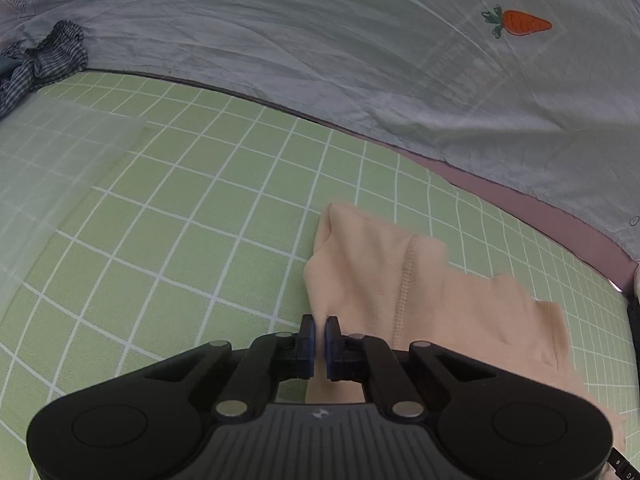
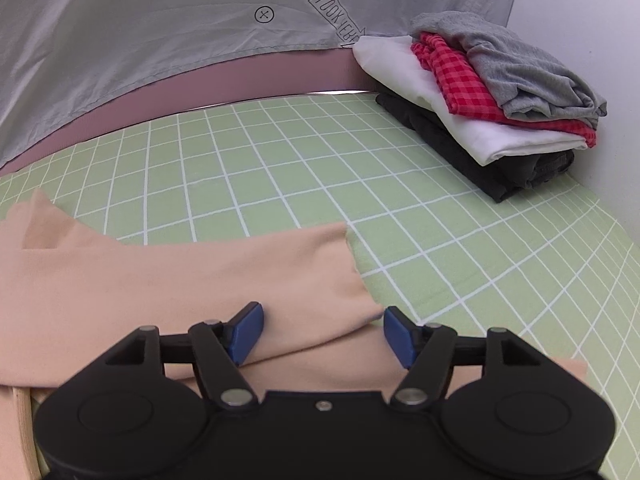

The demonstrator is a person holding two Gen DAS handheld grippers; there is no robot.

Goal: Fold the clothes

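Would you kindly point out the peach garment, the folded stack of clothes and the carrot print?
peach garment point(image 2: 192, 276), right wrist view, on its flat middle.
folded stack of clothes point(image 2: 492, 96), right wrist view, on the red checked layer.
carrot print point(image 1: 524, 23), left wrist view, on the orange body.

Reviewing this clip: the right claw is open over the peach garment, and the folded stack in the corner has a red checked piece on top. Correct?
Not quite. The right wrist view shows a grey garment on top of the folded stack; the red checked piece lies under it. The right claw is indeed open over the peach garment.
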